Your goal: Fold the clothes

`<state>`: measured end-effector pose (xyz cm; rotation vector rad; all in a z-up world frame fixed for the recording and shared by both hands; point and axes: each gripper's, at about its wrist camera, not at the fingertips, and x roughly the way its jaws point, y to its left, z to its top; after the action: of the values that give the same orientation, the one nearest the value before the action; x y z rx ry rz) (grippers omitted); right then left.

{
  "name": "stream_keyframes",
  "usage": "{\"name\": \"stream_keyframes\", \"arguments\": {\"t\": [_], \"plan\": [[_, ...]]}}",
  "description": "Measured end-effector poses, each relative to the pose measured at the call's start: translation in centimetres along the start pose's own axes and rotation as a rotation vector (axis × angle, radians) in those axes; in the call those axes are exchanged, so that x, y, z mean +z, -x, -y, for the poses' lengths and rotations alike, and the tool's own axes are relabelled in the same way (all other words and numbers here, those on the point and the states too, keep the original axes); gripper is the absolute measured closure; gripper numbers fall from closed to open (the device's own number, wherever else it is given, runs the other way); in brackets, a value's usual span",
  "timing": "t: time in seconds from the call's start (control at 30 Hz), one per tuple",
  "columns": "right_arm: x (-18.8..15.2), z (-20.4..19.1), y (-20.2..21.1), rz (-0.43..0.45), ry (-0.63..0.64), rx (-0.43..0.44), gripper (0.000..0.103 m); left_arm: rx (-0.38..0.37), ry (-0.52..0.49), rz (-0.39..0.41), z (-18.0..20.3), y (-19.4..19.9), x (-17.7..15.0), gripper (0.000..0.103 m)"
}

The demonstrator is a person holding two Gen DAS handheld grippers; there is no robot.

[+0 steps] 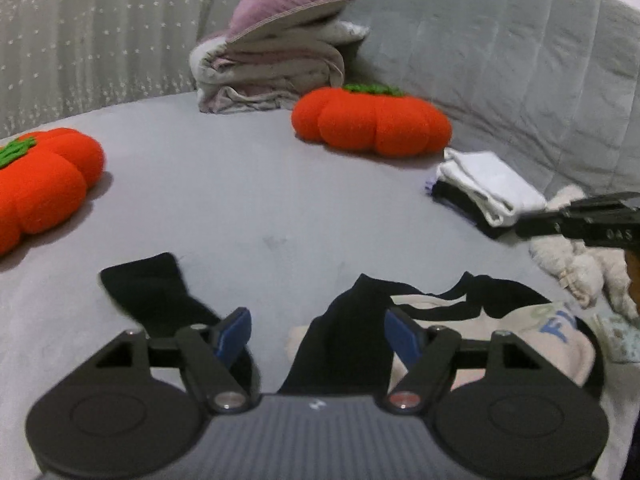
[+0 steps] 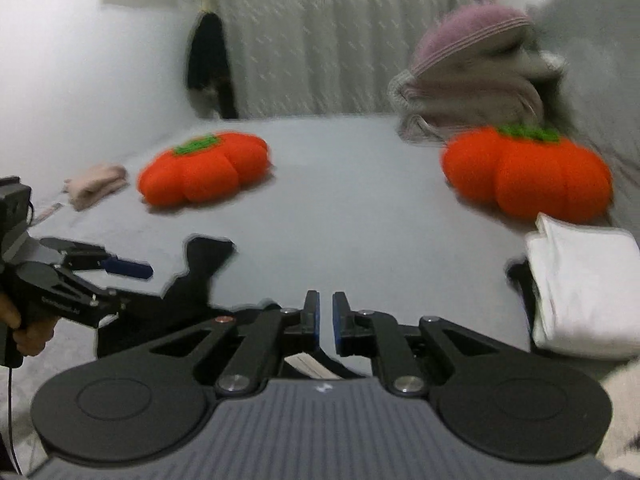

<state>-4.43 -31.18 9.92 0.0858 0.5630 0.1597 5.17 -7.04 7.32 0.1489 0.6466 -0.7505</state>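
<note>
A black garment [image 1: 344, 336] lies crumpled on the grey bed [image 1: 260, 200], with one flat part [image 1: 148, 292] spread to the left. Beneath its right side is a cream garment with blue lettering [image 1: 532, 332]. My left gripper [image 1: 318, 332] hovers low over the black cloth, open, its blue pads [image 1: 236, 332] clear of the fabric. In the right wrist view the same gripper [image 2: 132, 284] is at the left above the black garment [image 2: 200, 272]. My right gripper [image 2: 326, 320] has only a narrow gap between its pads, with nothing in it. It enters the left wrist view [image 1: 528, 226] from the right.
Two orange pumpkin cushions [image 1: 372, 120] [image 1: 40, 188] lie on the bed. A folded white-on-black stack [image 1: 488, 188] sits at the right, a fluffy cream item [image 1: 580, 268] beside it. A bedding pile [image 1: 272, 60] is at the back, a folded pink piece [image 2: 96, 184] far left.
</note>
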Motion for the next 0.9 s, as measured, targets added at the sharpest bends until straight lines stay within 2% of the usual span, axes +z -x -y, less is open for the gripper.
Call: {"name": "stream_keyframes", "arguments": {"t": [0.03, 0.07, 0.1, 0.13, 0.17, 0.23, 0.3, 0.33, 0.37, 0.4, 0.43, 0.5, 0.7, 0.8, 0.9], "plan": [[-0.5, 0.6, -0.3, -0.035, -0.024, -0.005, 0.087, 0.0, -0.014, -0.016, 0.3, -0.8, 0.3, 0.028], [-0.9, 1.3, -0.7, -0.069, -0.049, -0.01, 0.074, 0.005, -0.032, -0.038, 0.5, -1.7, 0.3, 0.028], [-1.4, 1.8, -1.0, -0.106, -0.074, -0.017, 0.053, 0.009, -0.05, -0.06, 0.7, -2.6, 0.4, 0.028], [-1.8, 2.3, -1.3, -0.146, -0.102, -0.027, 0.048, 0.009, -0.067, -0.089, 0.9, -3.6, 0.3, 0.028], [-2.2, 2.8, -1.7, -0.186, -0.129, -0.037, 0.047, 0.006, -0.077, -0.126, 1.0, -4.4, 0.1, 0.028], [-2.9, 3.6, -2.1, -0.246, -0.171, -0.056, 0.047, -0.002, -0.079, -0.19, 0.8, -5.6, -0.6, 0.028], [-3.7, 4.1, -2.6, -0.309, -0.203, -0.049, 0.047, -0.026, -0.082, -0.182, 0.5, -5.4, -1.3, 0.04], [-4.1, 4.2, -2.8, -0.342, -0.216, -0.042, 0.047, -0.05, -0.077, -0.18, 0.3, -5.1, -1.3, 0.067], [-4.5, 4.2, -3.2, -0.375, -0.211, -0.036, 0.054, -0.044, -0.065, -0.183, 0.1, -4.9, -1.2, 0.09], [-4.7, 3.9, -3.4, -0.393, -0.188, -0.036, 0.083, -0.035, -0.054, -0.186, -0.2, -4.6, -1.1, 0.09], [-4.7, 3.6, -3.4, -0.39, -0.168, -0.04, 0.096, -0.044, -0.046, -0.178, -0.4, -4.3, -0.9, 0.092], [-4.5, 3.0, -3.1, -0.37, -0.133, -0.052, 0.094, -0.047, -0.046, -0.136, -0.5, -3.0, -0.7, 0.093], [-2.3, 0.8, 1.5, -0.117, -0.002, -0.135, 0.095, 0.018, -0.061, -0.017, 0.0, 3.3, 0.6, 0.093], [-2.1, -1.3, 3.4, -0.018, 0.078, -0.158, 0.095, 0.081, -0.092, 0.032, 0.6, 6.8, 0.6, 0.093], [-2.4, -3.1, 5.1, 0.054, 0.145, -0.178, 0.095, 0.106, -0.114, 0.064, 0.6, 9.4, 0.0, 0.092]]}}
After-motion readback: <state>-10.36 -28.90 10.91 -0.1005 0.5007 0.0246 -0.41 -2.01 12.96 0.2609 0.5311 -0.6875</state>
